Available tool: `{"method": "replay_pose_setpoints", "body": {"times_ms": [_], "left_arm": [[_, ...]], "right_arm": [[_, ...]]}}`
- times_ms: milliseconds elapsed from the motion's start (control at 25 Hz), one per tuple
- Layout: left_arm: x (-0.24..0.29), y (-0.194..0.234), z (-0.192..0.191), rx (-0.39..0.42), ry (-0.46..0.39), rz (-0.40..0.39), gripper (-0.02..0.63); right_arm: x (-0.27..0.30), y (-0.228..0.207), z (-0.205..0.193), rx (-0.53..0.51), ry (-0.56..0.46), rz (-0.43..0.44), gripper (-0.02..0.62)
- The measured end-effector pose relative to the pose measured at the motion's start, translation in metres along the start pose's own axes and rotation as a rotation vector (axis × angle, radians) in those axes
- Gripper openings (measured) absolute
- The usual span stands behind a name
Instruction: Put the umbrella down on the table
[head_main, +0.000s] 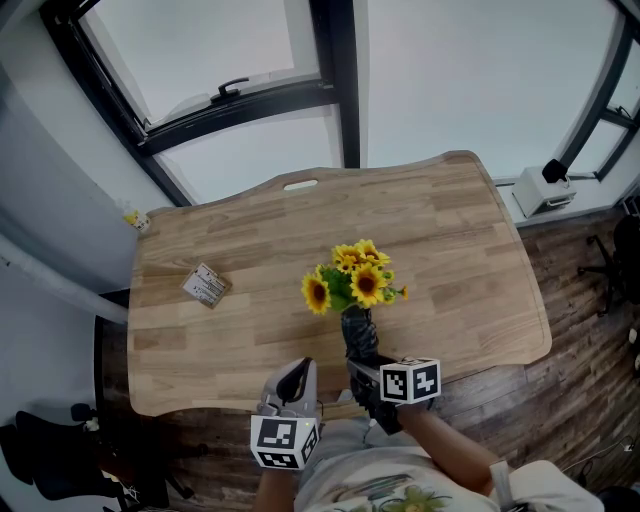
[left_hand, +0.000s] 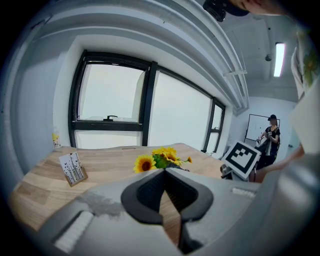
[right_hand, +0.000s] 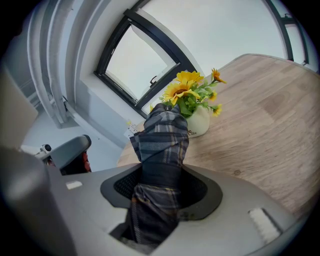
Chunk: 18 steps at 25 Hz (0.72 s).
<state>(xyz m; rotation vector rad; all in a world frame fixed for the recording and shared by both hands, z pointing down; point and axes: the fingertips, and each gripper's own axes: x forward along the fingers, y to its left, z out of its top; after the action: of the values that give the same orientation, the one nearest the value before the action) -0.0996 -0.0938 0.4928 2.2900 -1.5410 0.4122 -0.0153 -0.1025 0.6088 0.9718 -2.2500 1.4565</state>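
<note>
A folded dark plaid umbrella (right_hand: 162, 137) stands between the jaws of my right gripper (right_hand: 162, 182), which is shut on it. In the head view the umbrella (head_main: 357, 335) pokes forward over the near edge of the wooden table (head_main: 460, 230), its tip just short of the sunflowers. The right gripper (head_main: 364, 368) holds it there above the table edge. My left gripper (head_main: 296, 384) hangs beside it to the left, shut, with nothing between its fingers. In the left gripper view its tips (left_hand: 165, 171) meet in front of the table.
A white vase of yellow sunflowers (head_main: 350, 278) stands mid-table, right ahead of the umbrella. A small card holder (head_main: 206, 285) sits at the table's left. A white box (head_main: 545, 188) rests on the sill at right. Windows run behind the table. A person (left_hand: 270, 140) stands far off.
</note>
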Motion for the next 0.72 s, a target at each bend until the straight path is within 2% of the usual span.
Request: {"method": "replay_pose_setpoints", "body": {"times_ms": [720], "left_arm": [[0.002,0.008,-0.005,-0.015,0.01,0.008,0.005]], "right_arm": [[0.012,-0.016,-0.01,0.012,0.042,-0.052,0.212]]}}
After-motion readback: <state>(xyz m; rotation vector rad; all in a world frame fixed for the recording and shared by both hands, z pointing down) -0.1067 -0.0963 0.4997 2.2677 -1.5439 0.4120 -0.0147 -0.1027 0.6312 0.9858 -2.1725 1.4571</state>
